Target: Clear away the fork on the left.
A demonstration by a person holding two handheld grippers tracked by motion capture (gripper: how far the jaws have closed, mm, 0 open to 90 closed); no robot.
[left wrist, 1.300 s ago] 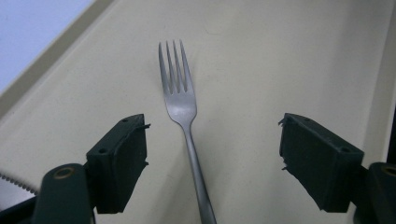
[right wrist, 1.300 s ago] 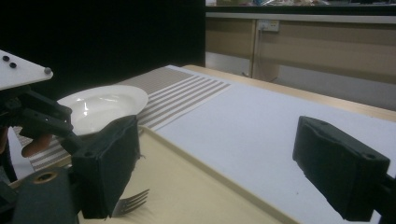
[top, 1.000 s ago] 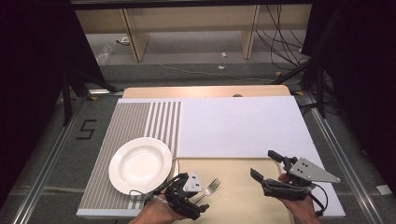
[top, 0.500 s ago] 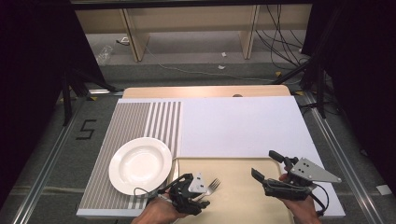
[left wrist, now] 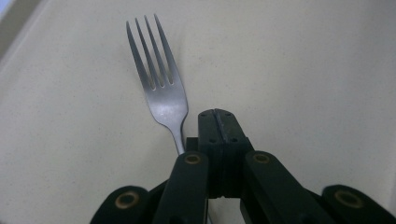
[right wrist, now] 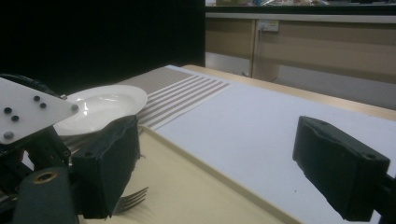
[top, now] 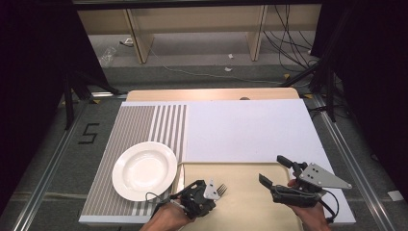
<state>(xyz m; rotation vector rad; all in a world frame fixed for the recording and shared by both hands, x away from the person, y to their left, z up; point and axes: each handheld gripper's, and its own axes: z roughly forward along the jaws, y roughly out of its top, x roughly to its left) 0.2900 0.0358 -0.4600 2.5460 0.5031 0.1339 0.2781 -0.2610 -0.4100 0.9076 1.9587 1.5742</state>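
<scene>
A steel fork lies on the beige tray, tines pointing away from me. My left gripper has just been closing and its jaws now stand pressed together with no gap. The fork's neck passes under the left jaw; whether it is pinched is hidden. My right gripper hovers open over the tray's right part with nothing between its jaws. In the right gripper view the fork's tines poke out by the left jaw. A white plate sits empty on the striped mat.
The striped mat lies left, and a white mat covers the table's middle and right. The tray's rim runs just before the white mat. Shelving and cables are on the floor beyond the table.
The left gripper edged right onto the fork's handle and its jaws closed. The right gripper, the plate and the fork kept their places.
</scene>
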